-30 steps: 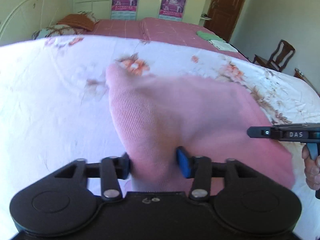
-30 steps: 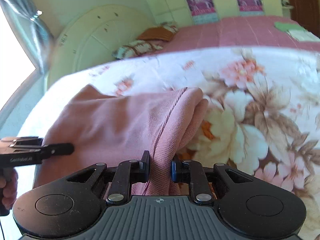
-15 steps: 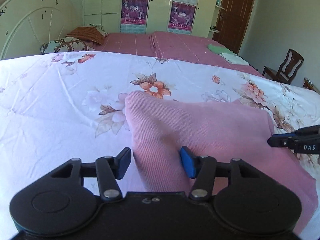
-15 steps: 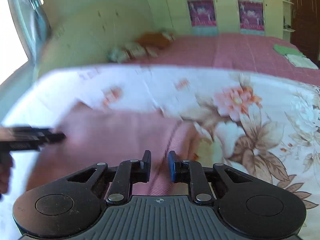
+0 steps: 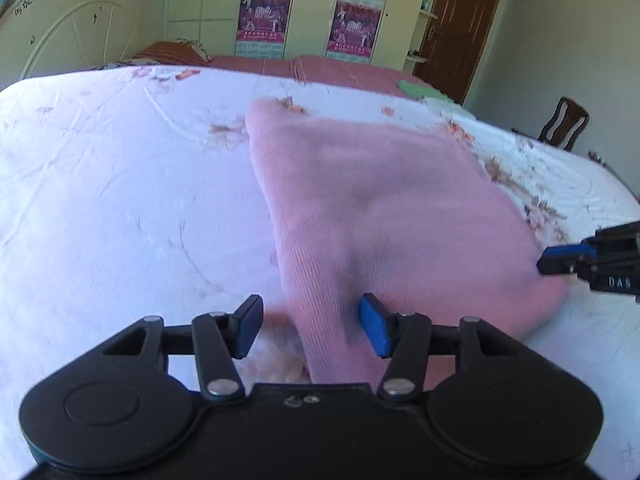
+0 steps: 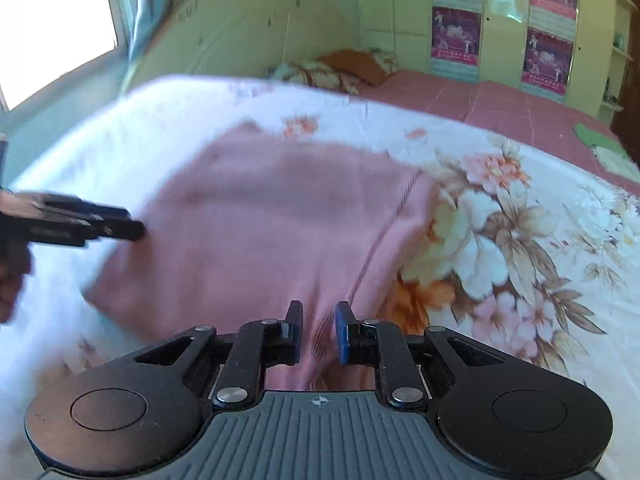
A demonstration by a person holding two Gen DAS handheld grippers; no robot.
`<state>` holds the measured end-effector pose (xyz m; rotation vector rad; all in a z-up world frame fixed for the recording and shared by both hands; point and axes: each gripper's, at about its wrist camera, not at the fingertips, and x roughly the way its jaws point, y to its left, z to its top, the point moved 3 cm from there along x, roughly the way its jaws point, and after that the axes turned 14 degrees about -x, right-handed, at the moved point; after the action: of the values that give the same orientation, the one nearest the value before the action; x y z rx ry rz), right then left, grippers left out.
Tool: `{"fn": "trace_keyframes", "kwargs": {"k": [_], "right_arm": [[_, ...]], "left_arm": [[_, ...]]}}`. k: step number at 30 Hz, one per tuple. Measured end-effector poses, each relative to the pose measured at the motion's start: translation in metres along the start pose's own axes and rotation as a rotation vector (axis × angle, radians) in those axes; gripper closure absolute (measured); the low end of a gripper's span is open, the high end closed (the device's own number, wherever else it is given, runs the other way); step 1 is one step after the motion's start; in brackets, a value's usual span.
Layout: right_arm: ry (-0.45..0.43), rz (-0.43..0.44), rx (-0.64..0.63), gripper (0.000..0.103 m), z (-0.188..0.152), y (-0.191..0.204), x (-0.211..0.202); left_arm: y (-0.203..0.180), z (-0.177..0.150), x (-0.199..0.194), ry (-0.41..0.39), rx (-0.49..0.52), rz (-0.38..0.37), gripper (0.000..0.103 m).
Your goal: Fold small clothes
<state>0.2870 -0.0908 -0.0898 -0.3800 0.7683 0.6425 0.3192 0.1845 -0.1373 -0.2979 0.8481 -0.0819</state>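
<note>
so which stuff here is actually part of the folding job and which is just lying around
Part of the job:
- pink knit garment
- left hand-held gripper
- right hand-held gripper
- floral bedsheet it lies on

Just lying about:
- pillows
- green cloth
- wooden chair
- wardrobe posters

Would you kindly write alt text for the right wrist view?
The right gripper pinches an edge of a pink knit garment spread over a floral bedsheet. The left gripper reaches in at the garment's far side.
</note>
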Motion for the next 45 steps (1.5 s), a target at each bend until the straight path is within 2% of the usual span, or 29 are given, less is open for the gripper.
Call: {"fn": "trace_keyframes", "kwargs": {"k": [1,2,3,4,6,8,10,11,12,13,14,15,16,18,21,23,27,31,35,40,45], "right_arm": [[0.051,-0.059,0.0,0.087,-0.008,-0.003,0.009],[0.05,-0.056,0.026,0.086,-0.016,-0.01,0.014],[0.043,-0.031,0.092,0.08,-0.021,-0.019,0.017],[0.044,-0.021,0.152,0.078,-0.024,-0.026,0.018],[0.048,-0.047,0.117,0.078,-0.022,-0.021,0.018],[0.046,-0.076,0.098,0.078,-0.02,-0.014,0.021],[0.046,-0.068,0.177,0.078,-0.021,-0.019,0.02],[0.046,-0.058,0.21,0.078,-0.021,-0.02,0.016],[0.045,-0.055,0.236,0.07,-0.02,-0.019,0.009],[0.028,-0.066,0.258,0.056,-0.019,-0.018,-0.002],[-0.015,-0.1,0.28,0.007,-0.022,-0.014,-0.019],[-0.064,-0.139,0.298,0.0,-0.026,-0.01,-0.033],[-0.078,-0.165,0.313,0.0,-0.031,-0.006,-0.044],[-0.074,-0.152,0.329,0.0,-0.044,0.005,-0.056],[-0.066,-0.144,0.342,0.0,-0.063,0.024,-0.077],[-0.066,-0.155,0.321,0.0,-0.074,0.038,-0.094],[-0.078,-0.199,0.303,0.0,-0.087,0.053,-0.13],[-0.118,-0.234,0.29,0.0,-0.095,0.068,-0.176],[-0.143,-0.259,0.243,0.0,-0.105,0.088,-0.223],[-0.182,-0.304,0.195,0.0,-0.124,0.12,-0.28],[-0.219,-0.318,0.2,0.0,-0.142,0.146,-0.326]], "left_arm": [[-0.001,-0.007,0.0,-0.022,0.011,0.01,0.049],[-0.001,-0.01,-0.002,-0.036,0.019,0.02,0.048],[-0.003,-0.011,-0.003,-0.041,0.031,0.033,0.048],[-0.006,-0.013,-0.006,-0.048,0.058,0.054,0.048],[-0.008,-0.015,-0.008,-0.064,0.069,0.088,0.037],[-0.003,-0.017,-0.012,-0.07,0.026,0.098,0.029],[0.0,-0.018,-0.022,-0.064,-0.021,0.095,0.026],[0.0,-0.019,-0.031,-0.071,-0.036,0.103,0.019],[-0.001,-0.021,-0.041,-0.094,-0.046,0.116,0.004],[-0.003,-0.025,-0.051,-0.127,-0.048,0.124,0.001],[-0.007,-0.032,-0.06,-0.156,-0.037,0.128,0.0],[-0.011,-0.04,-0.065,-0.15,-0.017,0.148,0.0],[-0.015,-0.047,-0.067,-0.131,0.001,0.169,0.0],[-0.024,-0.063,-0.077,-0.109,0.01,0.187,0.0],[-0.038,-0.083,-0.102,-0.125,-0.015,0.17,0.0],[-0.053,-0.092,-0.116,-0.134,0.005,0.178,0.0],[-0.083,-0.102,-0.15,-0.194,0.049,0.164,0.0],[-0.113,-0.108,-0.188,-0.241,0.04,0.143,0.0],[-0.142,-0.127,-0.23,-0.288,0.062,0.138,0.0],[-0.161,-0.159,-0.283,-0.322,0.033,0.135,0.0],[-0.169,-0.182,-0.328,-0.366,0.012,0.124,0.0]]}}
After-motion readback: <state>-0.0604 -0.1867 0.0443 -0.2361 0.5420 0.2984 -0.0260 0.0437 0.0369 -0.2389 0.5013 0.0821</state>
